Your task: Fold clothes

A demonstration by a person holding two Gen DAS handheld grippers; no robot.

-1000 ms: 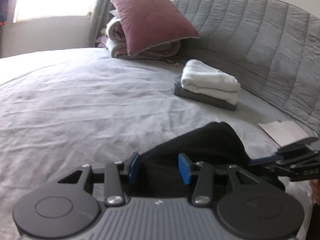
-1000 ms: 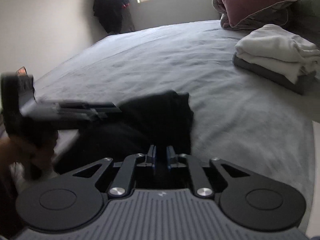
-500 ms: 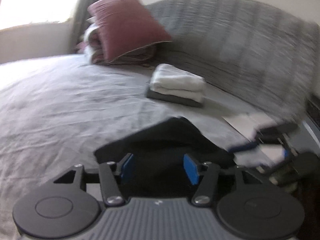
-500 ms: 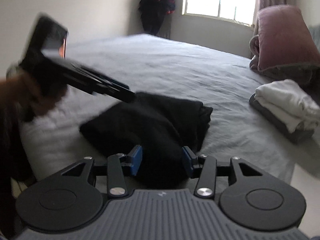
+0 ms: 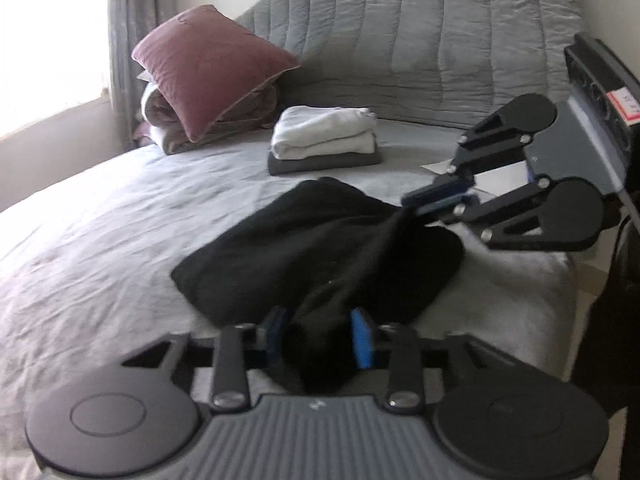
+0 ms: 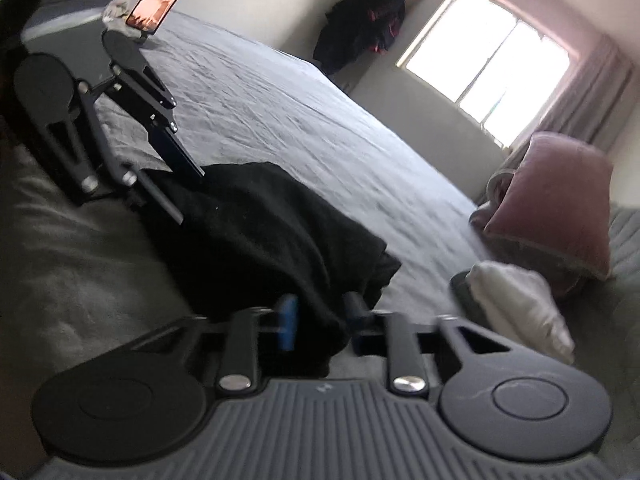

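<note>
A black garment (image 5: 320,248) lies bunched near the edge of the grey bed (image 5: 120,240). My left gripper (image 5: 320,338) has a fold of the garment between its blue pads and looks closed on it. My right gripper (image 5: 436,200) comes in from the right and pinches the garment's far right edge. In the right wrist view the right gripper (image 6: 320,324) has black cloth (image 6: 272,232) between its pads, and the left gripper (image 6: 176,184) grips the cloth's far side.
A stack of folded white and grey clothes (image 5: 324,140) sits near the grey headboard (image 5: 420,40). A maroon pillow (image 5: 208,64) rests on rolled bedding at the back left. A paper (image 5: 440,166) lies by the bed's right edge. A window (image 6: 488,64) is opposite.
Both grippers have moved onto the black garment and closed on its edges. Half a second ago both stood open above the cloth. Both views have swung sideways.
</note>
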